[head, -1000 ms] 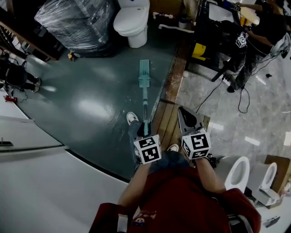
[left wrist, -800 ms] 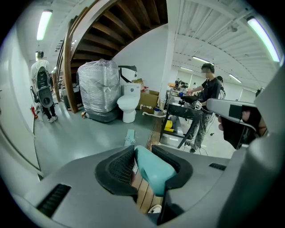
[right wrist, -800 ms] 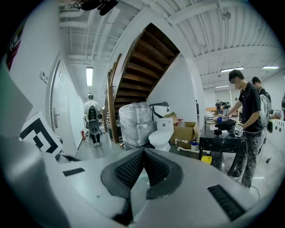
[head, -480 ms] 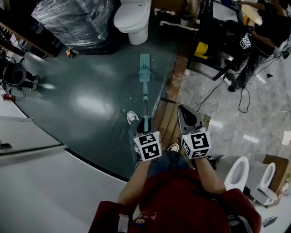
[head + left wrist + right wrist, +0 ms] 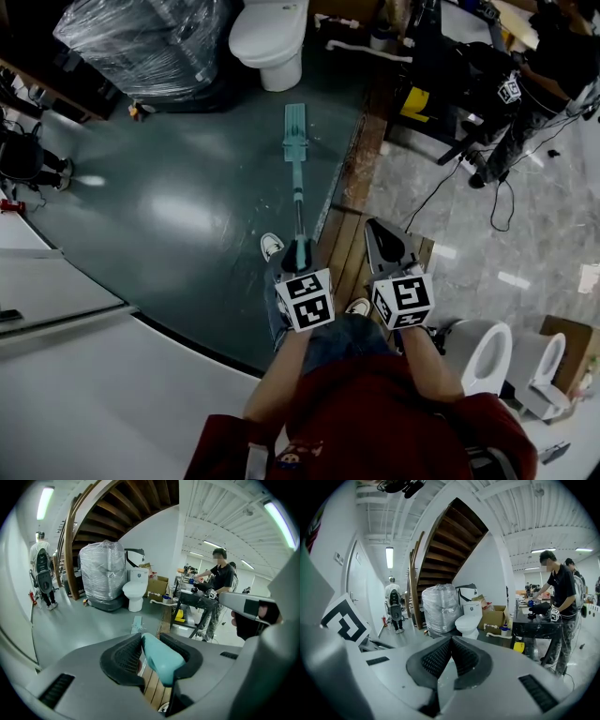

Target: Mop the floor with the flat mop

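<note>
The flat mop has a teal head (image 5: 295, 131) lying on the dark green floor (image 5: 187, 216), short of a white toilet. Its pole (image 5: 299, 211) runs back to my left gripper (image 5: 300, 261), which is shut on the teal handle end (image 5: 164, 660). In the left gripper view the mop head (image 5: 136, 623) shows small beyond the jaws. My right gripper (image 5: 386, 242) hangs beside the left one over a wooden strip, shut with nothing between its pads (image 5: 461, 656); it is apart from the mop.
A white toilet (image 5: 270, 37) and a plastic-wrapped pallet (image 5: 150, 42) stand beyond the mop head. A wooden strip (image 5: 354, 173) borders the green floor on the right. A person works at a black table (image 5: 450, 66); cables trail there. More toilets (image 5: 487, 356) sit at lower right.
The mop head has slid a little farther away, toward the toilet. Both grippers keep nearly the same place and state.
</note>
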The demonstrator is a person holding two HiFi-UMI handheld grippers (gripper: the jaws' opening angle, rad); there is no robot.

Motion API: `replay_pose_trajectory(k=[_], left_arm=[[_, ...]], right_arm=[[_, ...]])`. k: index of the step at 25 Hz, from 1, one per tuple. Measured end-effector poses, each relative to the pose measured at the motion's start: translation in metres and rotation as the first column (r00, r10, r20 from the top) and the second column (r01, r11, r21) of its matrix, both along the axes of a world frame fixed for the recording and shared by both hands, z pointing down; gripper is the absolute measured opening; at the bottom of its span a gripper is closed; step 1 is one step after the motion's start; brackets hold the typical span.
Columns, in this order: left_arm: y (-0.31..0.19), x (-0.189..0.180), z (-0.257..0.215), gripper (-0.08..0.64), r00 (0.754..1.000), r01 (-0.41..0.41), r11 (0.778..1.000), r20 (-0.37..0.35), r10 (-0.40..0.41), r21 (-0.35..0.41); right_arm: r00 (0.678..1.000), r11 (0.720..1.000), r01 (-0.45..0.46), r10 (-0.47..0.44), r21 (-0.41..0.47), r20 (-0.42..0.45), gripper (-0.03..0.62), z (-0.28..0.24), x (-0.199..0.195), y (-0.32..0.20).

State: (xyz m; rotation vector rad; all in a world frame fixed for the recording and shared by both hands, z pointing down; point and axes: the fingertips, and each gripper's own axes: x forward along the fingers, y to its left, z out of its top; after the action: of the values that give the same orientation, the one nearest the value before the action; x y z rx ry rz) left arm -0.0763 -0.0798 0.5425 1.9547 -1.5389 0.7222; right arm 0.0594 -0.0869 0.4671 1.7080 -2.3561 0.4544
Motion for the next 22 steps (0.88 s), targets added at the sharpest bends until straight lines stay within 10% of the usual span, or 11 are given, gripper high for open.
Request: replay_pose_trajectory(k=[22], left_arm=[[-0.129,-0.026,0.018,0.135,0.999,-0.007,1.0,-0.044,0.008,0.011]], right_arm=[[1.0,0.999,-0.029,0.029,-0.034,0.004,0.017,0.029,-0.04,-0.117]])
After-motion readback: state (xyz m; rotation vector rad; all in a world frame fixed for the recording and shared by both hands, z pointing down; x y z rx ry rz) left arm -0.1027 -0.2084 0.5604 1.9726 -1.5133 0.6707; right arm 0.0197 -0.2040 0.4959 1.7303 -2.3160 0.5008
